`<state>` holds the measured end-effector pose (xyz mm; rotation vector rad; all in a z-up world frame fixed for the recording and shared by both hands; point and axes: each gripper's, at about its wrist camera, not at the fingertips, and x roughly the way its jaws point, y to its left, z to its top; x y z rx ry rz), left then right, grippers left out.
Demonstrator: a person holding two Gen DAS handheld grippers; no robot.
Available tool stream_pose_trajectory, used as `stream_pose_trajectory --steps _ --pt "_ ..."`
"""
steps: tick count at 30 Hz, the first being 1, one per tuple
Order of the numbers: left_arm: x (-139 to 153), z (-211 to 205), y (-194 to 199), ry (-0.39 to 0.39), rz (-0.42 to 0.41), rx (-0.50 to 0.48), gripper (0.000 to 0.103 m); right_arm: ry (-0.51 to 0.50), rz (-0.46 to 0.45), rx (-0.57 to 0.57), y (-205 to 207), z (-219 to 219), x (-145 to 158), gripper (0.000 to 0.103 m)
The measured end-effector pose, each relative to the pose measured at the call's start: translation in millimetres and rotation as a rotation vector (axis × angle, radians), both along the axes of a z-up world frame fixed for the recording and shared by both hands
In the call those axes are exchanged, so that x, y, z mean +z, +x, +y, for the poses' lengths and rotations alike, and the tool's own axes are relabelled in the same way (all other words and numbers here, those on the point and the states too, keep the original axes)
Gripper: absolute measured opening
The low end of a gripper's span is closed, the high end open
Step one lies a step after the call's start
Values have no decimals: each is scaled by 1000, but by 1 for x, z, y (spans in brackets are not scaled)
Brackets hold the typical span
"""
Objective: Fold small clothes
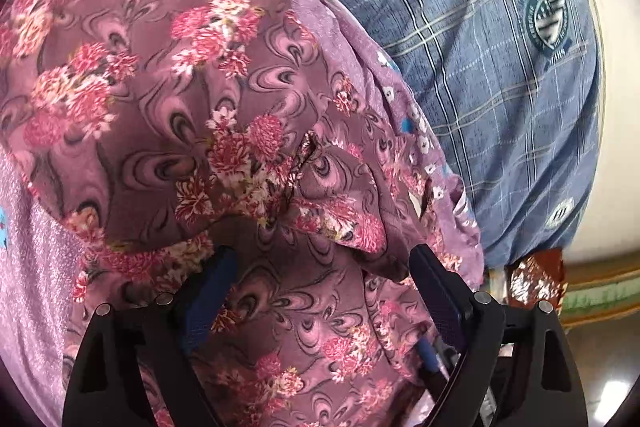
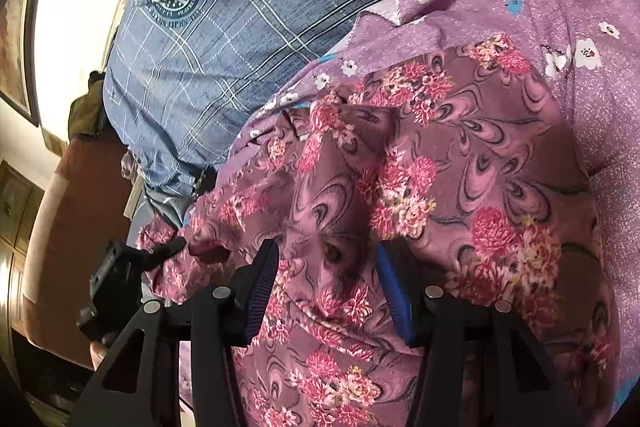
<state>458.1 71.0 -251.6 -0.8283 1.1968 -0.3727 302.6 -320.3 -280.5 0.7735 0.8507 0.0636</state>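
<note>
The floral garment (image 1: pixel 168 99) lies rumpled on the lilac flowered sheet (image 1: pixel 32 267), beside the blue checked pillow (image 1: pixel 500 75). No neat fold shows yet, so most of the folding seems left. The left tool (image 1: pixel 320 291) stands wide open over the cloth near the pillow, gripping nothing. The right tool (image 2: pixel 328 287) is also open above the garment, its pads not pressing it.
</note>
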Motion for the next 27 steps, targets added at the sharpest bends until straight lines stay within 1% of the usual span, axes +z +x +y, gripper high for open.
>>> stream_pose_trajectory --steps 3,4,6,8,10,11,12,14,16,17,18,21,23,25,27 --pt "-4 0 -2 -11 2 2 88 10 37 -15 4 -3 -9 49" --pt "-6 -3 0 -27 -3 -5 88 14 41 -19 4 -3 -11 49" --pt "-11 -9 0 -92 -2 -25 88 9 42 -21 5 -2 -13 49" --pt "-17 -11 0 -150 9 -15 88 -16 42 -14 6 1 -12 50" --pt "-22 -16 5 -173 3 8 87 -42 35 -11 4 5 -12 50" --pt "-24 -17 6 -182 -3 18 81 -47 34 -12 3 6 -12 50" --pt "-27 -17 9 -203 -10 30 73 -53 32 -10 3 7 -12 50" --pt "-33 -19 13 -233 -3 41 66 -56 31 -8 2 8 -12 50" --pt "-37 -21 18 -227 0 53 57 -54 29 -7 2 7 -12 50" --pt "-39 -21 20 -221 -3 60 48 -54 29 -4 3 6 -12 50" --pt "-41 -21 22 -217 -6 67 36 -56 30 -2 4 6 -12 50" --pt "-40 -22 22 -202 -32 73 21 -58 29 -2 4 6 -11 50" --pt "-30 -20 19 -173 -86 85 10 -55 28 -4 5 6 -12 49" --pt "-15 -18 11 -126 -170 95 8 -55 26 -6 4 6 -12 49" --pt "4 -18 -1 -30 -268 97 6 -55 24 -7 3 5 -13 46"
